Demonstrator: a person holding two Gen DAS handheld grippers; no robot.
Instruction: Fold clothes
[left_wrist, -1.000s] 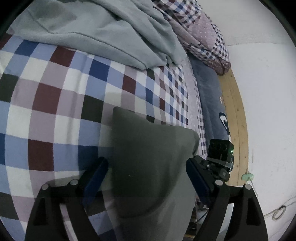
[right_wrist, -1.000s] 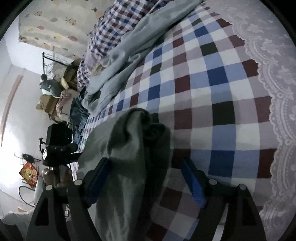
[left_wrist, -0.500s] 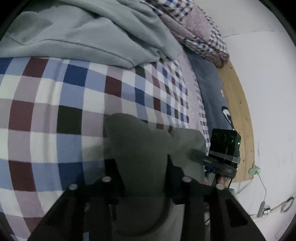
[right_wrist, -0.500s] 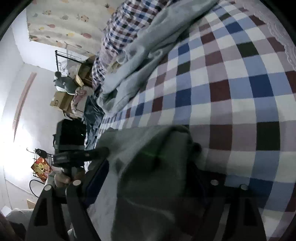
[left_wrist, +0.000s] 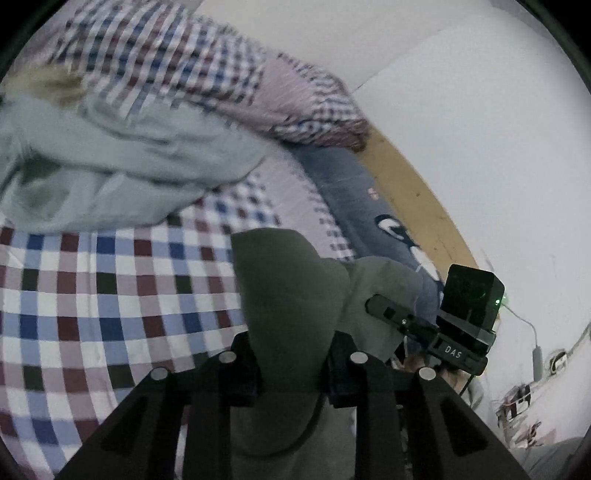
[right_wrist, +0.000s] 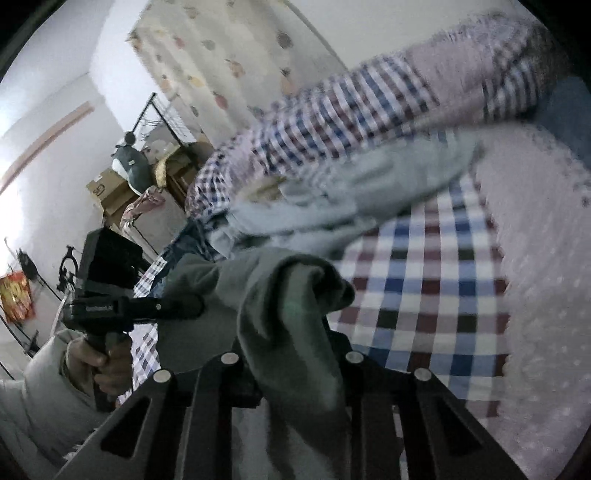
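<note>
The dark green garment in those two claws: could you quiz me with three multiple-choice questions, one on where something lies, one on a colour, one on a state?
1. Where does the light grey garment lie?
A. on the checked bedspread
B. on the floor
C. on a chair

2. What colour is the garment that both claws hold?
A. bright red
B. dark green
C. white

3. How is the left claw?
A. wide open, empty
B. shut on the garment
C. out of view

Answers: 1 A, it is spread over the checks near the pillows; 2 B, olive-dark cloth shows in both views; 3 B, its fingers press the cloth, as do the right claw's.
</note>
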